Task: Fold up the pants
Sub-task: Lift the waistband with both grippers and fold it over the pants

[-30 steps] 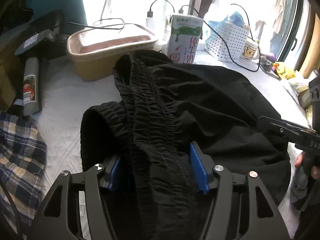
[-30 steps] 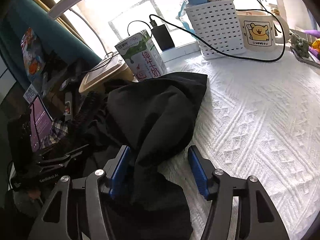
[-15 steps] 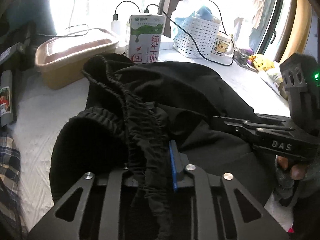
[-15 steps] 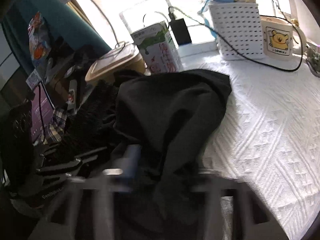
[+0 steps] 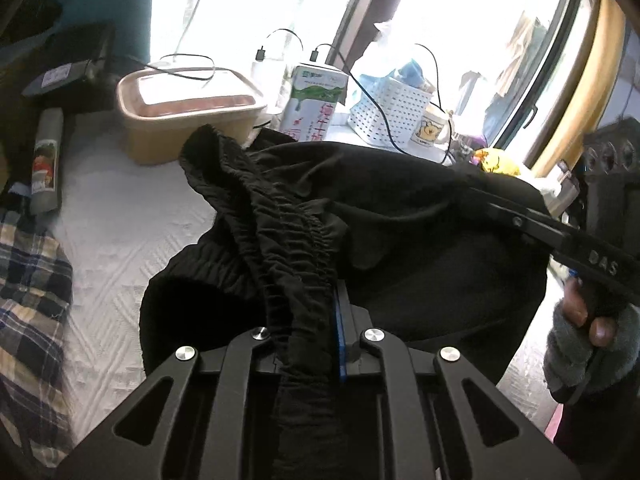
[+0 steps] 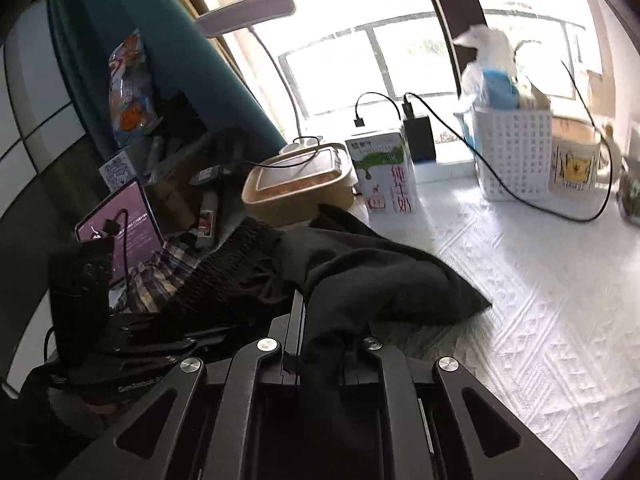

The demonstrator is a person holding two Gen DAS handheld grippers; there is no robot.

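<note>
Black pants (image 5: 400, 208) lie bunched on the white textured cover (image 5: 120, 232). Their gathered elastic waistband (image 5: 280, 216) runs down into my left gripper (image 5: 308, 320), which is shut on it; only the blue pad (image 5: 339, 320) of one finger shows. In the right wrist view my right gripper (image 6: 320, 320) has its jaws closing tight on a fold of the pants (image 6: 380, 272), and the cloth hangs lifted from it. In the left wrist view the right gripper (image 5: 492, 204) is at the pants' right edge, in a hand with a grey glove (image 5: 580, 332).
Along the window stand a tan lidded box (image 5: 188, 116), a milk carton (image 5: 316, 104), a white basket (image 5: 392, 116), a bear mug (image 5: 432, 132) and trailing cables (image 6: 520, 196). Plaid cloth (image 5: 32, 288) lies at the left, with a lit tablet (image 6: 116, 216) beyond it.
Both grippers went from open around the fabric to shut on it. Both have risen, lifting the waistband and the fold off the cover.
</note>
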